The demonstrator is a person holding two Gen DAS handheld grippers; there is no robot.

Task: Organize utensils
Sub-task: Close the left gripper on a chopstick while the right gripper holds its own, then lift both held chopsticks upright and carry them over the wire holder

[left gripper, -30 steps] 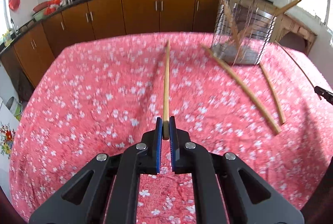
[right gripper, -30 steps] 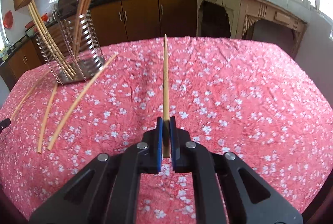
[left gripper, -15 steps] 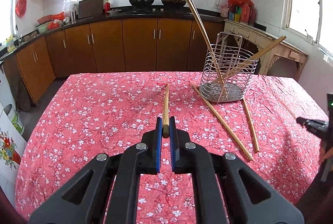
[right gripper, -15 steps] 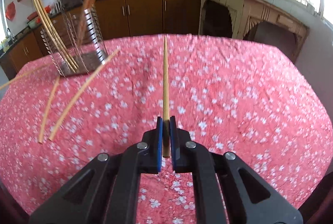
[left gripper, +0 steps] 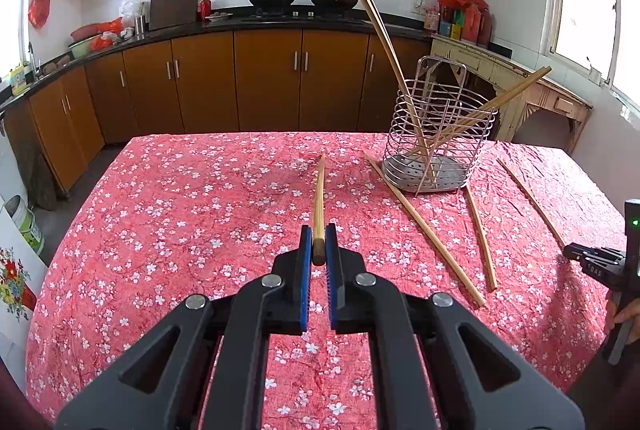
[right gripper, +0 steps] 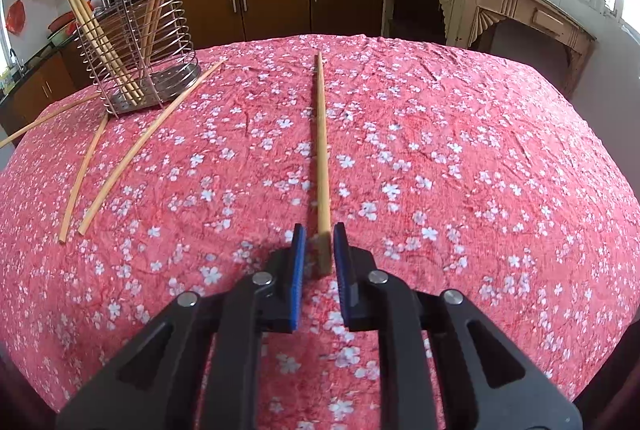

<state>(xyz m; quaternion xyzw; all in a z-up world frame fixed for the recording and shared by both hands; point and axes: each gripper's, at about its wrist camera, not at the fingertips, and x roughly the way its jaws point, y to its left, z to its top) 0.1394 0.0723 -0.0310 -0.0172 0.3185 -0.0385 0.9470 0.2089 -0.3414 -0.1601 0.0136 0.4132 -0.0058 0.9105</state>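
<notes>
Left tongs [left gripper: 319,250] at bottom centre of the left wrist view, clamped on the butt end of a chopstick [left gripper: 319,198] that points straight up the frame over the red floral surface [left gripper: 180,214].

Wire utensil holder [left gripper: 436,142] sits in the upper right of that view, a few chopsticks leaning inside it. Three loose chopsticks lie on the cloth at centre right: long one [left gripper: 424,230] running diagonally from the holder's base, shorter one [left gripper: 480,238] just right of it, third one [left gripper: 530,196] further right.

Right wrist view: right tongs [right gripper: 319,250] at bottom centre, blue pads parted. A chopstick [right gripper: 322,158] lies between them, close to the right pad with a gap on the left; looks blurred near the pads, cannot tell if it touches. Holder [right gripper: 140,58] is upper left there, loose sticks [right gripper: 120,158] on the cloth below it.
</notes>
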